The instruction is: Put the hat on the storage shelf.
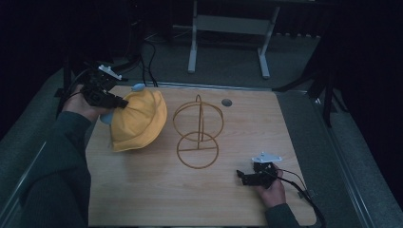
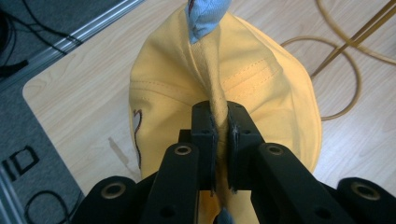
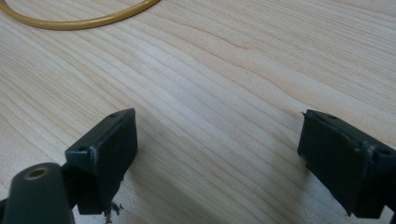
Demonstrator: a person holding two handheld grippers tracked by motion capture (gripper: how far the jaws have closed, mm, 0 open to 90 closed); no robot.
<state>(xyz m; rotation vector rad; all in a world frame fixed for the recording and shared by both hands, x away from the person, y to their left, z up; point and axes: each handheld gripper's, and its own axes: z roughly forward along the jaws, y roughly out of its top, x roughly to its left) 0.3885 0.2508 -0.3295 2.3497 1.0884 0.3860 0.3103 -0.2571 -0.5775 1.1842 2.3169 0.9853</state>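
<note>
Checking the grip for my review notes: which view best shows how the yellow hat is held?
The left gripper view: the left tongs are shut on a pinched fold of the yellow hat, seen close up. The high view shows the whole hat on the table, the pinch too small to judge. The right gripper view shows bare table.

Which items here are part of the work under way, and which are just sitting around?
In use: yellow hat, pinched by its fabric in the left gripper; gold wire stand beside it.
Idle: right gripper, open over bare table; grey disc.
</note>
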